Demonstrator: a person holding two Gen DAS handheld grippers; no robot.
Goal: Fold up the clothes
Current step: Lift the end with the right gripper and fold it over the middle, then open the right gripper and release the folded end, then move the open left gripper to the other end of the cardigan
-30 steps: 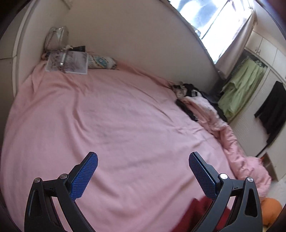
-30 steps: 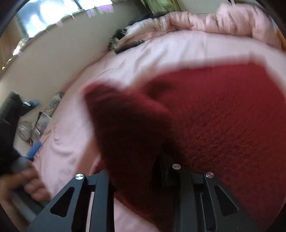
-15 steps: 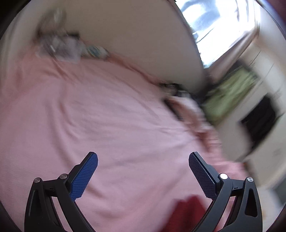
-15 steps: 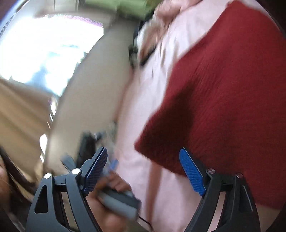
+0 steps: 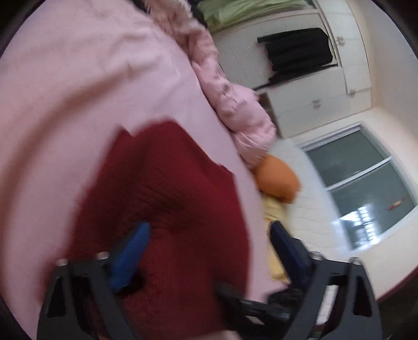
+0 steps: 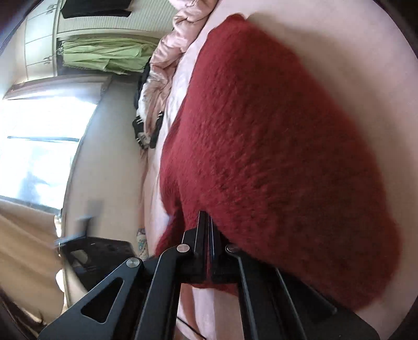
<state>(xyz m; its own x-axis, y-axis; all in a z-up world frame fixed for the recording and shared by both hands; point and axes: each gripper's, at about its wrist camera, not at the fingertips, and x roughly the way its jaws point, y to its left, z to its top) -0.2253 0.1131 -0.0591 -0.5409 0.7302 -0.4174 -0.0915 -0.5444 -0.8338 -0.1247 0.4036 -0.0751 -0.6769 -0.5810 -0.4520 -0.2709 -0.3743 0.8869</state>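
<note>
ok so right gripper (image 6: 206,222) just snapped closed on near edge of red sweater (image 6: 274,146), was wide half sec back. left gripper (image 5: 209,243) swung over, jaws narrowing but loose, sweater between them on pink bed (image 5: 78,78). next fold probably starting.

The left gripper (image 5: 209,243) is hanging low over a fuzzy red sweater (image 5: 162,198) that is lying on a pink bed sheet (image 5: 78,86). Its jaws are standing wide apart and have just been closing a little, with the sweater between them and the pads not pressing on it. A puffy pink blanket (image 5: 230,99) is bunching along the right side of the bed. An orange pillow (image 5: 277,177) is sitting just beside it. A black top (image 5: 297,52) and a green one (image 5: 245,10) are hanging on the white closet (image 5: 313,86) far off. The picture is blurry.
</note>
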